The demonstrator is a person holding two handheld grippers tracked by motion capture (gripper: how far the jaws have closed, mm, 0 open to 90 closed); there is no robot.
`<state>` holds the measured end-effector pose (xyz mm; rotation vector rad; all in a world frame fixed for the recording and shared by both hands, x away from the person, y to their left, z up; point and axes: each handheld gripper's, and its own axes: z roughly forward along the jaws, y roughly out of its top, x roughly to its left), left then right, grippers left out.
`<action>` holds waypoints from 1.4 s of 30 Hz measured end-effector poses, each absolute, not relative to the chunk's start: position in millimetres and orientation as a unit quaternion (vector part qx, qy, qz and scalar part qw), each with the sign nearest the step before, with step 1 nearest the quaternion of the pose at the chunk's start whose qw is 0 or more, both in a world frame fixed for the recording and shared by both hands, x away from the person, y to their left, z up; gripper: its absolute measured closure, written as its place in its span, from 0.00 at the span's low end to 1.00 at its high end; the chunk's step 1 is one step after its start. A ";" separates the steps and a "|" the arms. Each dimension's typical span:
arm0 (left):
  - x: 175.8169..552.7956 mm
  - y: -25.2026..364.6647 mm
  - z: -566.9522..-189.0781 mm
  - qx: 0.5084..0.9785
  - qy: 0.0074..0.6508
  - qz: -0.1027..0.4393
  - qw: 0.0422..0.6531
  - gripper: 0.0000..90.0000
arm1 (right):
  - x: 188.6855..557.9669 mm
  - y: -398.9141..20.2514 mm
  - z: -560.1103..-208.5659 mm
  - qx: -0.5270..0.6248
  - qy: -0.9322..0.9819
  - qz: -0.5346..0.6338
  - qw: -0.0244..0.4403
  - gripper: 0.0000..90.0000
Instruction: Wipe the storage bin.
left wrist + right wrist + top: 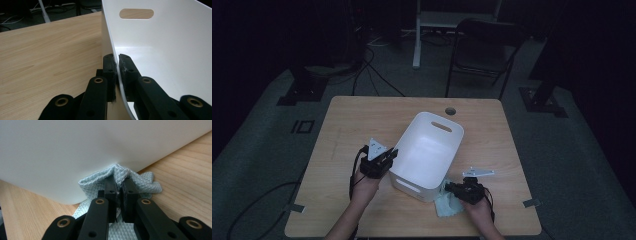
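White bin [427, 150]; pale blue cloth [120, 176], diamond-quilted weave; light wood-grain table [362, 120]; black tools.

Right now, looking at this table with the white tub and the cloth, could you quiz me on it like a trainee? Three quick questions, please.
1. True or false: the left gripper is clamped on the wall of the white tub.
2. What does the right gripper pinch?
A. a sponge
B. a pale blue cloth
C. a cable
3. Fill in: the cloth lies on the table, against the tub's ____ side.

Key
1. True: one jaw sits inside the wall, one outside.
2. B: the jaws are shut on a raised fold of it.
3. Outer; the tub's inside looks empty in the high view.
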<state>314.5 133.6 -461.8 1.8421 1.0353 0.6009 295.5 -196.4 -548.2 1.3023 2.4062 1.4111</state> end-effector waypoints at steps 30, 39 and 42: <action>313.2 131.1 -459.9 0.753 0.422 0.242 0.443 0.94 | 260.0 -189.3 -522.1 0.381 0.762 0.521 0.050 0.94; 313.1 131.0 -460.0 0.751 0.426 0.242 0.442 0.94 | 274.2 -189.4 -547.0 0.406 0.778 0.478 0.040 0.95; 312.7 130.7 -460.3 0.748 0.430 0.244 0.442 0.94 | 275.1 -189.0 -549.2 0.417 0.776 0.472 0.029 0.95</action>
